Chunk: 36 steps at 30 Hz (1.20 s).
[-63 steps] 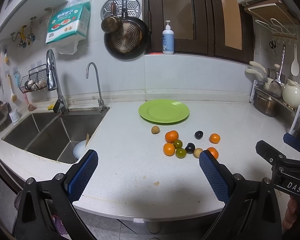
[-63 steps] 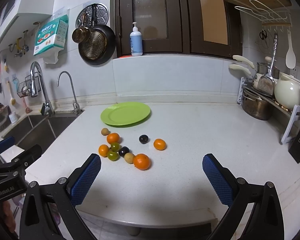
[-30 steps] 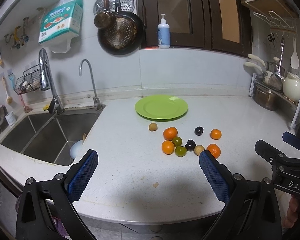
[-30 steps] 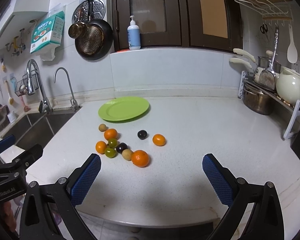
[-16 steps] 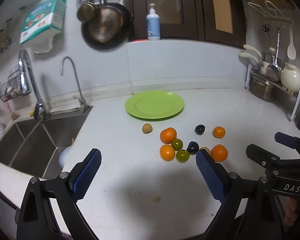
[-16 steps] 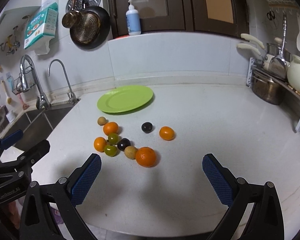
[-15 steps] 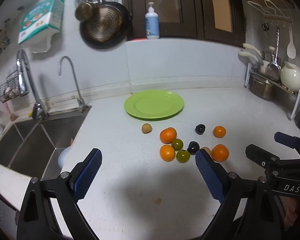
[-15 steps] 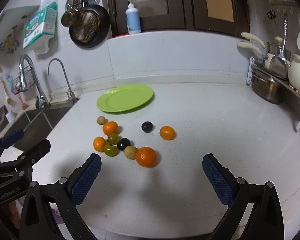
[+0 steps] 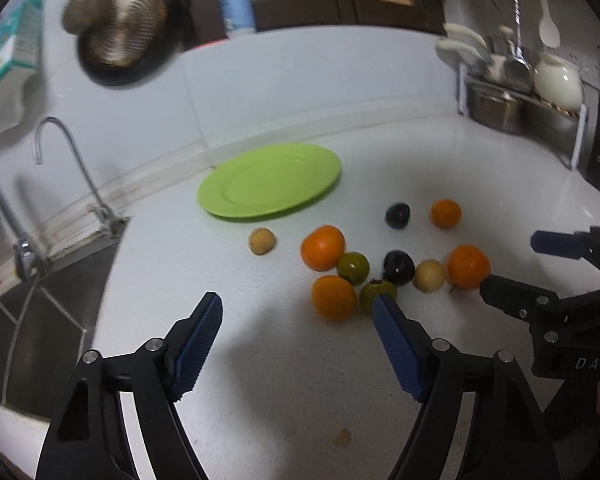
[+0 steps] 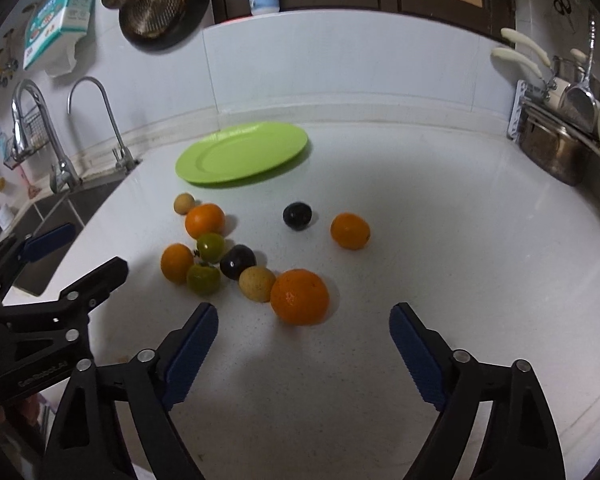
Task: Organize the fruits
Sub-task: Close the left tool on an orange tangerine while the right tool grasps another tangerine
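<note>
You had ten fruits loose on the counter (image 10: 440, 208): four oranges, two green ones, two dark plums and two small tan ones. One green plate (image 10: 242, 153) sat behind them, nothing on it. The big orange (image 10: 299, 297) was the closest to your right gripper (image 10: 303, 330), touching a tan fruit (image 10: 257, 283). One plum (image 10: 297, 215) and a small orange (image 10: 350, 231) lay apart from the clump.

Your left gripper (image 9: 298, 322) was spread wide and held nothing, its right pad just beside a green fruit (image 9: 377, 292) and an orange (image 9: 333, 297). Right gripper was the same deal, wide open, empty, hovering short of the big orange.

Sink (image 9: 32, 316) was off to the left, and a rack (image 10: 556, 148) with a pot on the right. Nothing sat between the fruit and the plate.
</note>
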Tool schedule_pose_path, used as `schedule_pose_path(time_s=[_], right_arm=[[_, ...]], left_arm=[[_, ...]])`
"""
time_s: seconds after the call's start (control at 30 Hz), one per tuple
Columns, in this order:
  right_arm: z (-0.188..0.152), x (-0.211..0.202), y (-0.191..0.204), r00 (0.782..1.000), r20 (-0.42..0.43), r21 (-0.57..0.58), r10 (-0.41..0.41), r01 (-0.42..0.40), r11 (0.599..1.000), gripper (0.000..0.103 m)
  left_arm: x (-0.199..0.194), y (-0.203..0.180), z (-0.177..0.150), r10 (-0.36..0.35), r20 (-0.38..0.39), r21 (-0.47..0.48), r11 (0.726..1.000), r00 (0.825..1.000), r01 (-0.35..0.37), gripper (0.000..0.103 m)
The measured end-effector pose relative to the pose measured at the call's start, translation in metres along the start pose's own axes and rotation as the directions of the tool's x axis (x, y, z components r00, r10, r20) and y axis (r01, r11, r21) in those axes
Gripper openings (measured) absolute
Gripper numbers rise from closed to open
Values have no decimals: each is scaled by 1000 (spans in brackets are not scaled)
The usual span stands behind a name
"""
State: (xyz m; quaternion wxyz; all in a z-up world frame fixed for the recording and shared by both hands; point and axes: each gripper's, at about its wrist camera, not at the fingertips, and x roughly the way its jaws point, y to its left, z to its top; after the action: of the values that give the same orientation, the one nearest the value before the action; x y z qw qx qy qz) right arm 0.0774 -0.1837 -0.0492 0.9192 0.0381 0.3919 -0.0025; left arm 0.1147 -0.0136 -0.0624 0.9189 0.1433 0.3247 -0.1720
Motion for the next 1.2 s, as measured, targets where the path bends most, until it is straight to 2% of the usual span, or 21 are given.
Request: schedule_pose_path(time_s=[0.37, 0.63, 0.73, 0.9, 1.1, 1.2], right_arm=[[4, 30, 5, 998, -68, 18, 1, 0, 1000, 72], [7, 37, 7, 995, -99, 21, -5, 7, 1000, 67], [8, 38, 5, 995, -104, 25, -6, 8, 1000, 64], [11, 41, 6, 994, -110, 27, -8, 11, 1000, 60], [11, 44, 7, 993, -119, 26, -4, 7, 1000, 54], [12, 44, 6, 993, -118, 25, -18, 21, 999, 48]], left_arm=[[38, 6, 4, -144, -78, 18, 989, 987, 146, 62], [53, 8, 9, -202, -100, -3, 979, 974, 202, 57], [57, 10, 10, -220, -103, -21, 976, 970, 219, 51], [61, 12, 11, -237, -107, -31, 971, 966, 235, 48], [64, 15, 11, -271, -114, -60, 962, 956, 266, 44], [64, 14, 11, -291, -118, -63, 956, 949, 285, 38]])
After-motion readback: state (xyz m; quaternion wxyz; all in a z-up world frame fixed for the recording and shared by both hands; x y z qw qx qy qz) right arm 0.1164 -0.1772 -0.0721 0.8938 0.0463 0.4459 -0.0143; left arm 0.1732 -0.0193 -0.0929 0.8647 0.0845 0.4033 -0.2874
